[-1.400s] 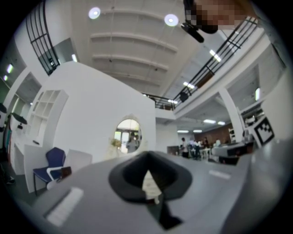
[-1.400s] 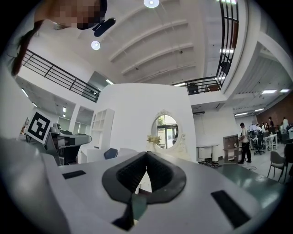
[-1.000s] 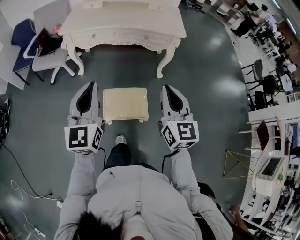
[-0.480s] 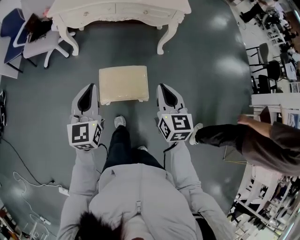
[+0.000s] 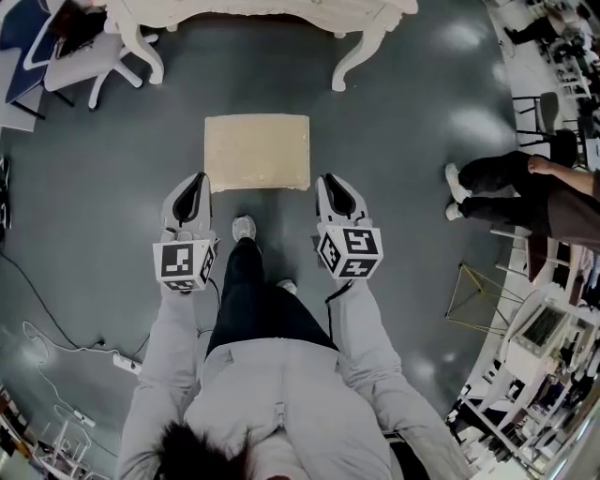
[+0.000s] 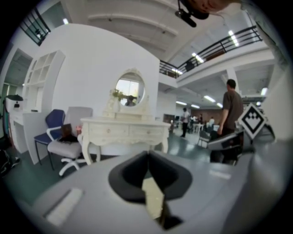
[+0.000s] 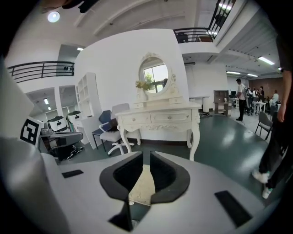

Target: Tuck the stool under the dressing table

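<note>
The stool (image 5: 257, 152), a low square seat with a cream cushioned top, stands on the dark grey floor (image 5: 403, 187) out in the open, none of it under the dressing table (image 5: 272, 9). The white dressing table, with curved legs and two drawers, stands beyond the stool's far edge, a strip of bare floor between them. An oval mirror (image 7: 153, 75) rises from its top.

The left gripper (image 5: 196, 178) is held just off the stool's near left corner and points towards it. Its fingers (image 6: 128, 178) are pressed together with nothing in them. The right gripper (image 5: 334, 180) is just off the stool's near right corner and points the same way. Its fingers (image 7: 169, 176) have just been opening and now stand a narrow slit apart. Nothing is between them; only the stool's cream top shows through the gap. Whether either gripper touches the stool cannot be told.

The wearer's grey shoe (image 5: 243, 227) is planted just behind the stool's near edge, between the two grippers. A pale office chair (image 5: 80, 70) and a blue chair (image 5: 19, 28) are well off beyond the stool's far left corner. A bystander (image 5: 511, 187) in dark trousers and white shoes is well apart to the stool's right
</note>
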Demonstrator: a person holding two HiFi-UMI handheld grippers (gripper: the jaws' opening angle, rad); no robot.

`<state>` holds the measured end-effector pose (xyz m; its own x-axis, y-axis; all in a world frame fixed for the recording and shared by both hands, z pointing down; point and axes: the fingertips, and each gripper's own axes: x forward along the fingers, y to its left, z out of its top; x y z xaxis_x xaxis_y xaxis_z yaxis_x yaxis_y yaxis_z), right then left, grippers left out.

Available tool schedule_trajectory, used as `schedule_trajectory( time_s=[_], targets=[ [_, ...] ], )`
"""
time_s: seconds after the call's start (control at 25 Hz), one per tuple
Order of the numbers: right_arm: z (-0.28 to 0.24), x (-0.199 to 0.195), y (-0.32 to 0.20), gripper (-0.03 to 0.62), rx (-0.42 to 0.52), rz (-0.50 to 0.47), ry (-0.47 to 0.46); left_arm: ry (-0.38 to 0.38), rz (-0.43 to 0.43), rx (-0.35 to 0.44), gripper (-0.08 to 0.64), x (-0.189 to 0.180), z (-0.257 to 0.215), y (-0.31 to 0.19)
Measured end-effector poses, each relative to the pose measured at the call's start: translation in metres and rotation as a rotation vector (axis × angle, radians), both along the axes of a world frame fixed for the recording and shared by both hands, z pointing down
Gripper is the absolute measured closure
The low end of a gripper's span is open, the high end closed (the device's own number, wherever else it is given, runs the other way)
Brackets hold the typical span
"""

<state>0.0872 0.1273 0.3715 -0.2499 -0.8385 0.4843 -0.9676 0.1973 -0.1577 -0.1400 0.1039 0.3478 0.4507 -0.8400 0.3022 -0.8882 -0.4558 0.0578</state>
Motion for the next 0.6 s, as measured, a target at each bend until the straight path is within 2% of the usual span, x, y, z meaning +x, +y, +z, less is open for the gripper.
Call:
schedule_trajectory(
  time_s=[0.2,0.36,0.6],
  targets=[
    [0.06,-0.003,0.001,0.496,-0.103,-0.008,-0.008,-0.015,-0.006,-0.084,0.533,-0.007,0.061,0.0],
    [0.108,-0.006,0.004,0.463,-0.174,-0.033,0.005,-0.023,-0.002,-0.159,0.484,-0.013,0.111,0.003],
    [0.173,-0.007,0.003,0.416,-0.235,-0.052,0.016,-0.054,0.01,-0.238,0.435,-0.022,0.181,0.005]
  ],
)
